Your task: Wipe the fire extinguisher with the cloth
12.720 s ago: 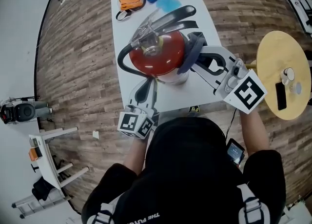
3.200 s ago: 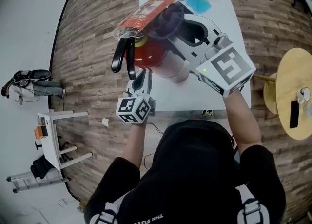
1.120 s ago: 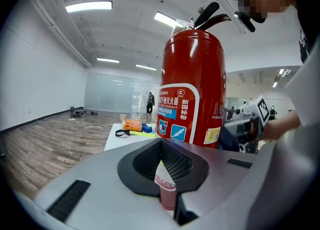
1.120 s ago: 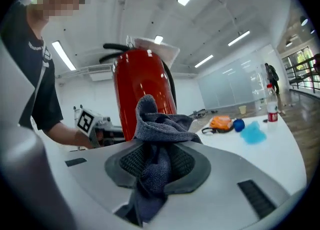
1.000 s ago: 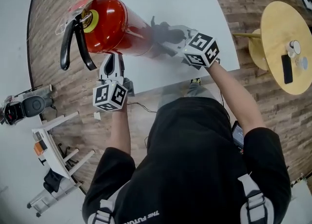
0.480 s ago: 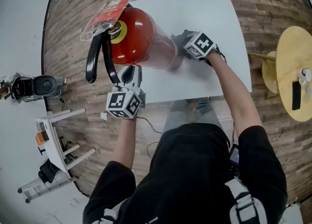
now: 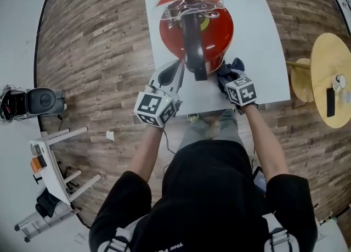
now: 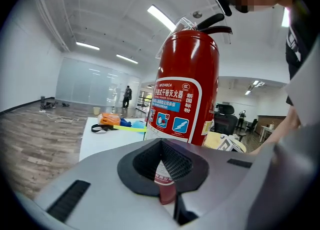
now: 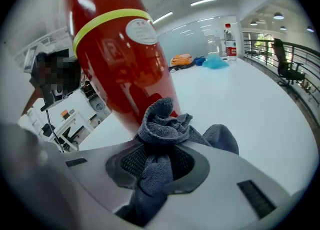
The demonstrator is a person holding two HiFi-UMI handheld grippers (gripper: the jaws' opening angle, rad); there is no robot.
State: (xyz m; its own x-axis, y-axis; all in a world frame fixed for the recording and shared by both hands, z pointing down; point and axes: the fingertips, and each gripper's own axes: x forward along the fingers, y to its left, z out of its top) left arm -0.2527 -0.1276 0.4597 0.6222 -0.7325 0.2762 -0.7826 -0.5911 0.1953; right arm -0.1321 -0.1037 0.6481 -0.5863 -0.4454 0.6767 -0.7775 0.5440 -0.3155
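A red fire extinguisher stands upright on the white table, its black handle pointing toward me. A white label shows on it in the left gripper view, and a yellow band in the right gripper view. My left gripper is shut and empty, with its tips close to the extinguisher's lower left side. My right gripper is shut on a grey-blue cloth, which bunches against the extinguisher's lower right side.
Orange and blue items and a water bottle lie at the table's far end. A round wooden side table with a phone stands to the right. A black device and a white rack are on the wooden floor at the left.
The extinguisher has swung from leaning left to standing upright, with its handle now facing me. My right gripper with the cloth has shifted to its lower right side. The left gripper stays by its base.
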